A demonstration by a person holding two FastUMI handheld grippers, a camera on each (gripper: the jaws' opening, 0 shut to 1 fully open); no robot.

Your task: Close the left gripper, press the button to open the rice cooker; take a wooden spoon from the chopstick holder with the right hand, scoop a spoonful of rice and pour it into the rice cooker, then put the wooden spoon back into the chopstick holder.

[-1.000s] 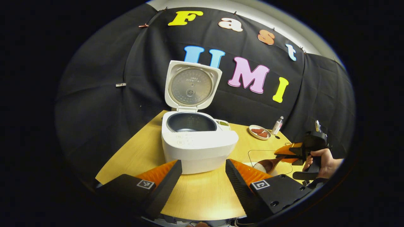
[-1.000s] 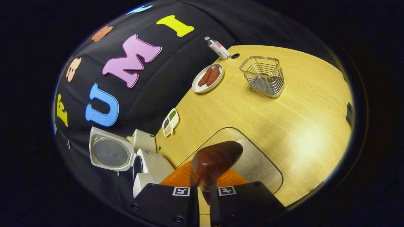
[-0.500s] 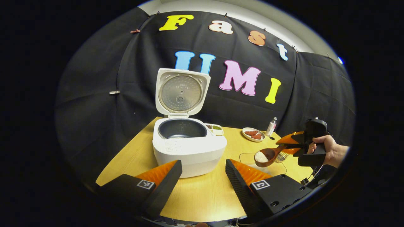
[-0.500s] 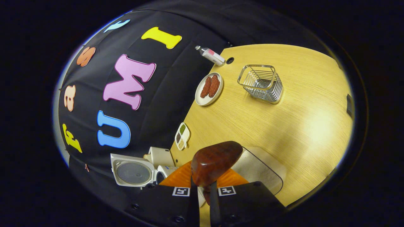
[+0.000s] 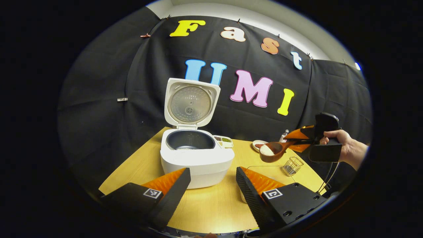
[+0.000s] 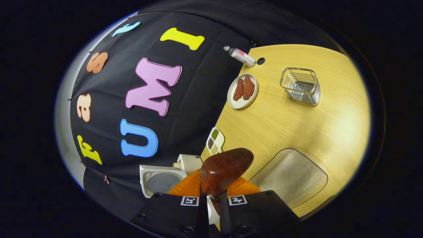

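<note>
above the table, the right gripper, clamped on the spoon, has lifted its rice toward the open cooker; left gripper idles, fingers apart.

Glossy wooden spoon; wire-metal holder; matt wood-grain table.
</note>
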